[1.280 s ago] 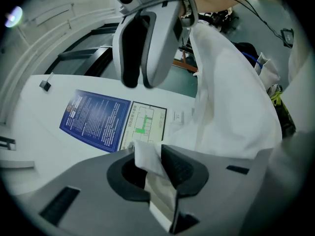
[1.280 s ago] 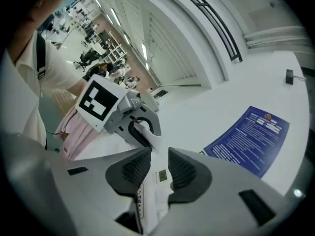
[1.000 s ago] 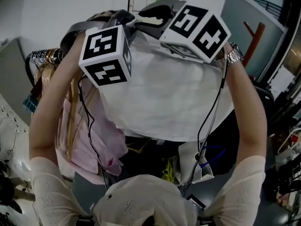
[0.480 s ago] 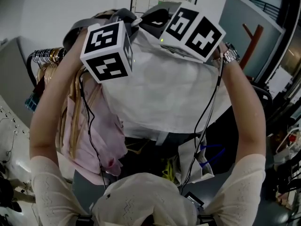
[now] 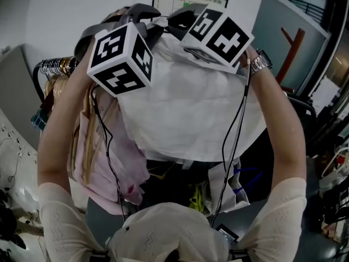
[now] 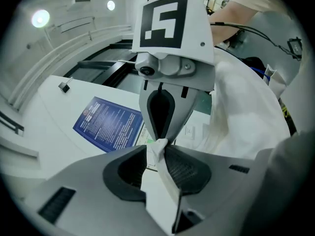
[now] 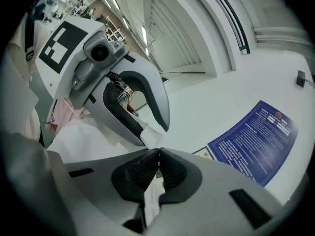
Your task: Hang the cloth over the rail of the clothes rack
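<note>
The white cloth (image 5: 191,108) hangs in a broad sheet from both raised grippers, in front of the rack's rail (image 5: 52,65). The two grippers face each other at the cloth's top edge, tip to tip. My left gripper (image 6: 156,168), under its marker cube (image 5: 117,59), has just been opening its jaws; a strip of cloth (image 6: 162,191) still lies in the gap between the pads. My right gripper (image 7: 157,163), under its cube (image 5: 218,34), is shut on the cloth (image 7: 150,200). In the left gripper view its tips (image 6: 160,142) pinch a cloth corner.
Metal hanger hooks crowd the rail at the left, with wooden hangers (image 5: 87,135) and a pink garment (image 5: 109,162) below them. Dark clothes and a bag hang under the cloth. A blue poster (image 6: 108,124) is on the white wall behind.
Both marker cubes have risen slightly in the head view, and the left one has rolled, showing more of its side face. The cloth hangs much as before.
</note>
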### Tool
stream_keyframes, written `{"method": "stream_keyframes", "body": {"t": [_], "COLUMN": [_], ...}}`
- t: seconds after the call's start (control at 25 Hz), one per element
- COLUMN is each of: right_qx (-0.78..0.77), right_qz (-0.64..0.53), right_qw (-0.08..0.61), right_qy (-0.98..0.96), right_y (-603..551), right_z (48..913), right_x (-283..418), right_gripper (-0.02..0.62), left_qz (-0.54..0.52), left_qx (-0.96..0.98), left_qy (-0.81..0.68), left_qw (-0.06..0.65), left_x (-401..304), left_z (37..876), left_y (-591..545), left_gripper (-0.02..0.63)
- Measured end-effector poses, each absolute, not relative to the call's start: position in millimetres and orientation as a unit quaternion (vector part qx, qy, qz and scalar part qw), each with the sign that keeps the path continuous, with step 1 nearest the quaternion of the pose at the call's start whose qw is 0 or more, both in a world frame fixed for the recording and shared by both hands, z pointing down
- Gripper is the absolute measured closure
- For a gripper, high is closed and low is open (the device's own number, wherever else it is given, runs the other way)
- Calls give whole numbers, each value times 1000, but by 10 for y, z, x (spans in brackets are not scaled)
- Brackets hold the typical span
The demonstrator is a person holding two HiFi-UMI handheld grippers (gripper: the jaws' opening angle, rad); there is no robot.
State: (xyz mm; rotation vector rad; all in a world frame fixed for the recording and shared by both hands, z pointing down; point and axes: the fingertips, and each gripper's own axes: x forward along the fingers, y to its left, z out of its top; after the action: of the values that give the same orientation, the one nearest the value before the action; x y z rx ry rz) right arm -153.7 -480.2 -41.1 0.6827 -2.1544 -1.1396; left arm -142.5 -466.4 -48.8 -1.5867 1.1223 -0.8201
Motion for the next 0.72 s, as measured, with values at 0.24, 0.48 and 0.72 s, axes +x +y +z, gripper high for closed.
{"method": "stream_keyframes", "body": {"t": [0.24, 0.48, 0.72], "right_qx": [269, 273, 350], "right_qz": [-413, -386, -413], "right_qw": [318, 276, 228], "right_qy": [-810, -837, -809], "right_y": [-4962, -4943, -4702], "right_z": [-274, -387, -771], "right_x": [-1450, -1402, -1056], "right_gripper": [575, 499, 499], "left_qz": [-312, -292, -230], "left_qx": [-660, -690, -685], "left_qy": [468, 453, 522], "left_qw": [497, 484, 453], "left_x": [-1488, -1585, -1768], "left_z": [-640, -549, -432], "left_y": [-4339, -3984, -3858], "left_gripper": [505, 505, 505]}}
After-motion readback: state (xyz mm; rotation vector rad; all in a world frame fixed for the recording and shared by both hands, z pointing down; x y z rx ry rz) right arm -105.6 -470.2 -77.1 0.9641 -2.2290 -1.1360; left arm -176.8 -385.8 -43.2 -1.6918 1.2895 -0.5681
